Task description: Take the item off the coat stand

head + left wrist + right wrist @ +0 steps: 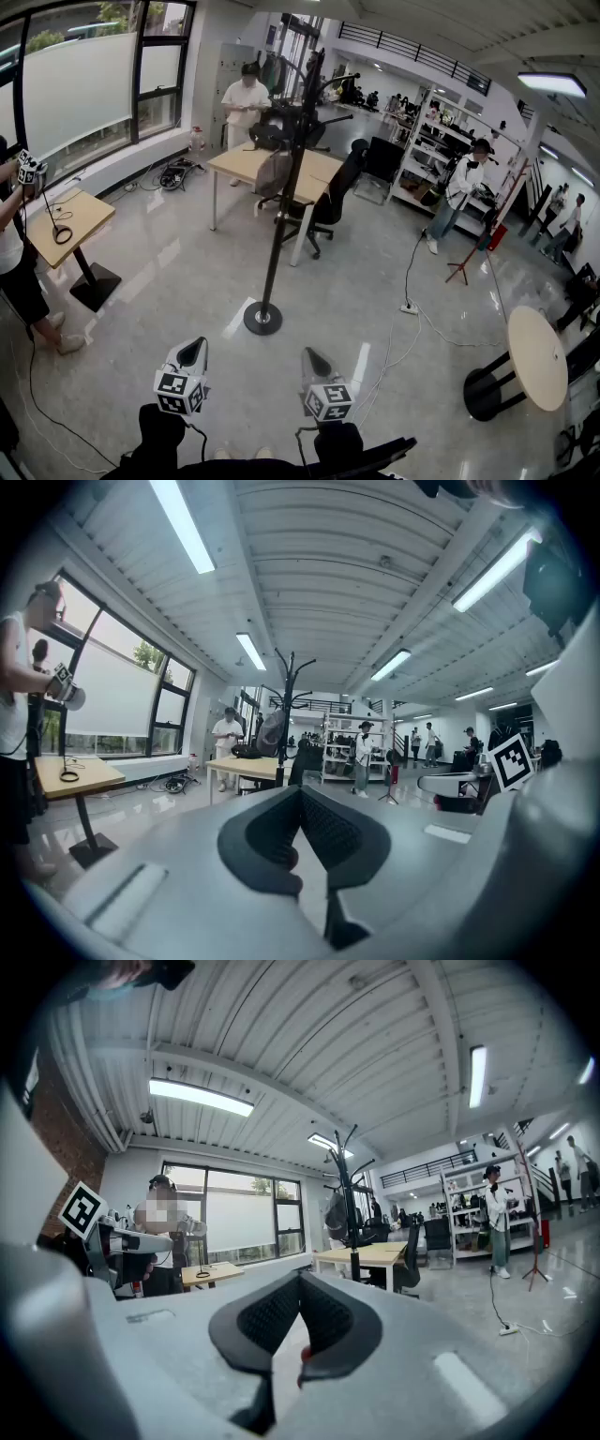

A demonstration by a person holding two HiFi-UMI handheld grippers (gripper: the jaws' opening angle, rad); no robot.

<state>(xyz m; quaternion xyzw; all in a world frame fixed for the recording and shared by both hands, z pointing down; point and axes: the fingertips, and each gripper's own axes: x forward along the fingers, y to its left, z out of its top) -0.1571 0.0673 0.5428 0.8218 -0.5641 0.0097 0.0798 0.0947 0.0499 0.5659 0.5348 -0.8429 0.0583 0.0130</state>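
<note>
A tall black coat stand [282, 187] rises from a round base [262, 319] on the glossy floor, a couple of steps ahead of me. A grey item [273, 173] hangs from its upper part, below the hooks. Low in the head view, my left gripper [192, 352] and right gripper [312, 361] sit side by side, both shut and empty, well short of the stand. The left gripper view shows the stand [292, 714] and the item [271, 731] far beyond the closed tips [301, 794]. In the right gripper view, stand [349, 1204] and item [336, 1211] lie past the closed tips [300, 1279].
A wooden desk [246, 161] and a black office chair [333, 197] stand just behind the coat stand. A small table [82, 211] and a person [19, 272] are at the left. A round table [536, 356] is at the right, with cables [412, 309] on the floor.
</note>
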